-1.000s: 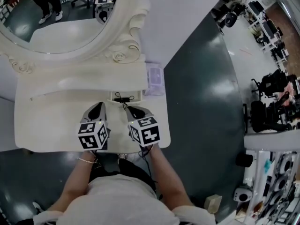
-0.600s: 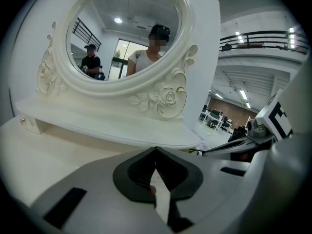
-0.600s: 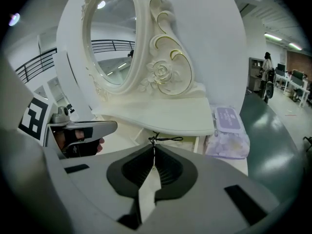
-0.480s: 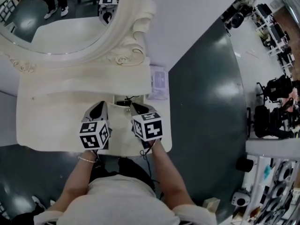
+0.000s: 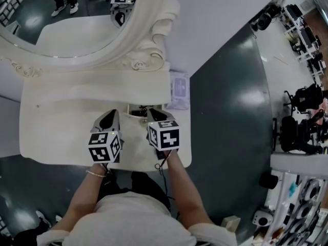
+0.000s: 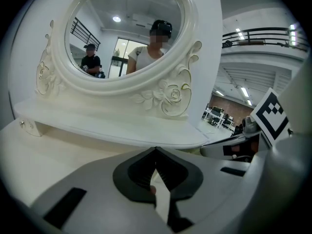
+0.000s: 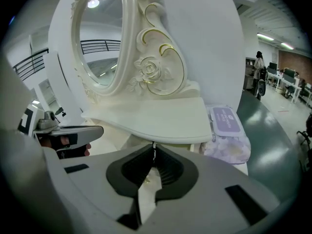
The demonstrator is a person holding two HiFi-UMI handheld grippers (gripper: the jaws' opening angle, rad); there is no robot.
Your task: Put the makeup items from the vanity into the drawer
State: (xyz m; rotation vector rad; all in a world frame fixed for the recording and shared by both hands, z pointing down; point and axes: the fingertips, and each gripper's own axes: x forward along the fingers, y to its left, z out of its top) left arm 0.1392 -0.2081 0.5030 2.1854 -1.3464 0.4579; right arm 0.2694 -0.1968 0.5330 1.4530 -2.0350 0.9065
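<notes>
cream-white glossy vanity worktop [image 5: 51,137], rounded corners, seen from above. its front edge runs just under the two marker cubes. its right edge drops to a dark grey shiny floor [image 5: 225,117], wide open on that side. at the back a raised cream shelf [image 5: 97,92] w/ a curved lip overhangs the worktop. above it is an oval mirror [image 5: 61,19] in a thick carved cream frame w/ roses & scrolls, gold-lined in the right gripper view. bare worktop lies to the left of both claws.

left claw [image 5: 108,118]: smooth grey plastic, jaws pressed together, nothing between them, tip near the shelf's front edge. right claw [image 5: 154,114]: same make, jaws also pressed together, nothing pinched, tip just under the shelf lip. the two sit side by side, apart, approx mid-worktop, each w/ a black & white marker cube behind it. between their tips, at the shelf's front, is a small dark thing [image 5: 137,110], too small to id.

a soft lilac wipes pack [image 5: 179,91] w/ a flat purple label lies at the worktop's right end. it is just beside the shelf's right end, close to the worktop edge & to the right of the right claw. drawer: can't make it out in any view.
</notes>
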